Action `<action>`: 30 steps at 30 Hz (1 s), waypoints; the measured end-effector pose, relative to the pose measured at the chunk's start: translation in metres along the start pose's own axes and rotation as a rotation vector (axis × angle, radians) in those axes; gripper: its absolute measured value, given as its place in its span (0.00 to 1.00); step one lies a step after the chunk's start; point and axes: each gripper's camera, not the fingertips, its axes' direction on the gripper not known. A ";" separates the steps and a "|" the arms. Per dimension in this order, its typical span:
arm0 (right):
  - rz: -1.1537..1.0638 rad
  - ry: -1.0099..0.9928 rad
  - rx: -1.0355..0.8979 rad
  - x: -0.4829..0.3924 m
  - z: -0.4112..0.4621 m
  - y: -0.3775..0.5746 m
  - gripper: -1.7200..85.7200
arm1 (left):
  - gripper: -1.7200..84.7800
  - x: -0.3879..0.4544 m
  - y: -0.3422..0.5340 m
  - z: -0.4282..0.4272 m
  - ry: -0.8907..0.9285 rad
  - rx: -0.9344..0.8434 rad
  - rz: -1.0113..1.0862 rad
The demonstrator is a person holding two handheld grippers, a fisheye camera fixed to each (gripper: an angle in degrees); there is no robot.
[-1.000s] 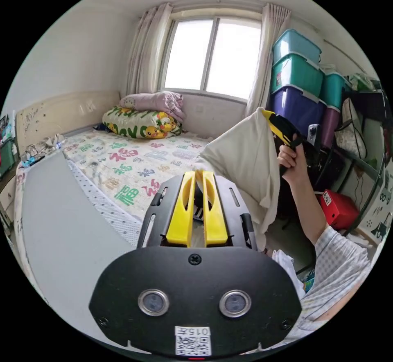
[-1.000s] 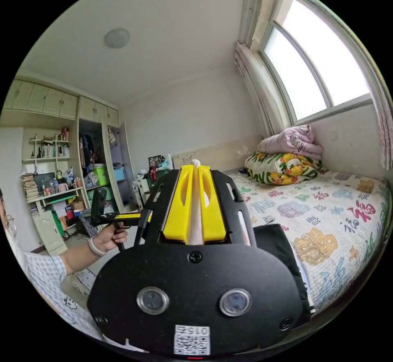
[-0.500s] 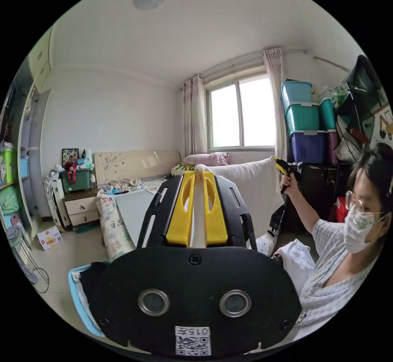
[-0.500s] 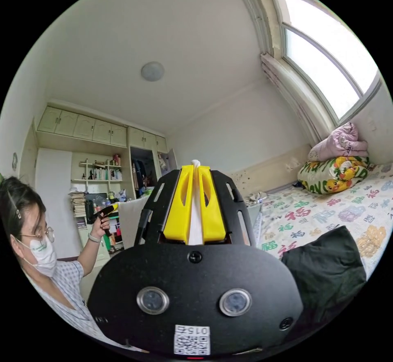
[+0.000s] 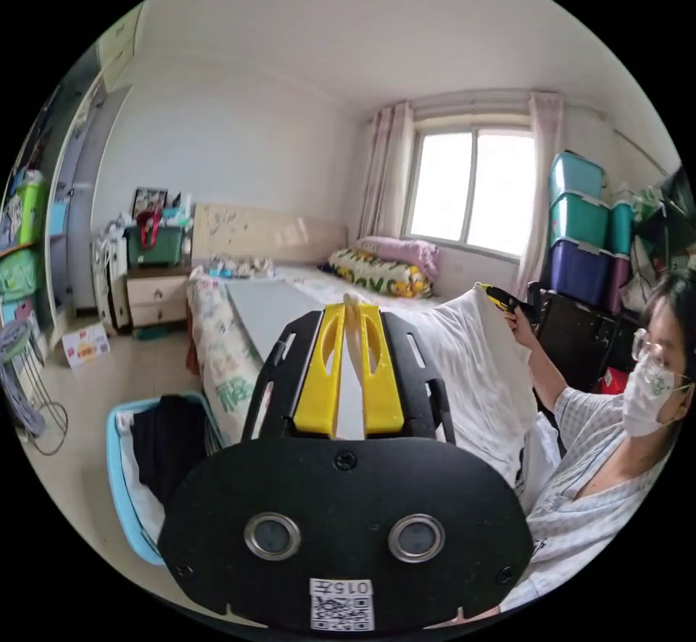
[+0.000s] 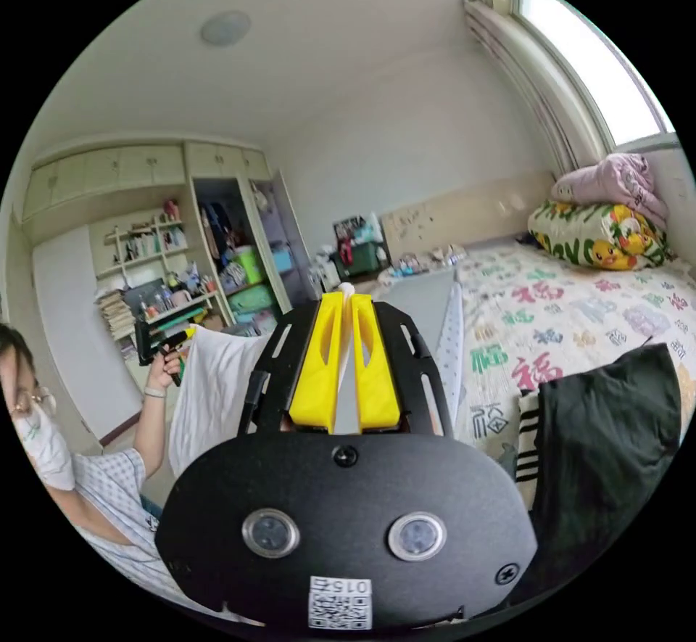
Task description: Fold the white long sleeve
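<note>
Both grippers are now dropping lower, stretching the shirt (image 5: 471, 373) wider above the bed (image 6: 580, 308).
Left gripper (image 5: 349, 308) and right gripper (image 6: 343, 302) are each pinching a white shirt corner between narrow jaws, holding it hanging in the air, probably for laying it flat beside the black garment (image 6: 609, 439).

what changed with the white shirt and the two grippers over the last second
Mostly the cameras swung with the hands. A second ago the left gripper had no cloth showing at its tips; since half a second ago the white long sleeve sits pinched between its jaws, spread in the air towards the right gripper. The right gripper has kept its pinch on the shirt throughout. The bed is unchanged.
</note>
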 end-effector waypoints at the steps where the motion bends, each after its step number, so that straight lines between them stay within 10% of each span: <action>1: 0.016 0.054 -0.101 0.012 0.043 -0.002 0.04 | 0.04 -0.014 0.016 0.042 -0.030 -0.082 -0.027; 7: 0.032 0.286 -0.548 0.055 0.205 -0.009 0.05 | 0.04 -0.040 0.088 0.210 -0.220 -0.407 -0.051; 30: -0.026 0.318 -0.284 0.075 0.140 -0.087 0.01 | 0.02 0.099 0.083 0.311 -0.428 -0.337 0.039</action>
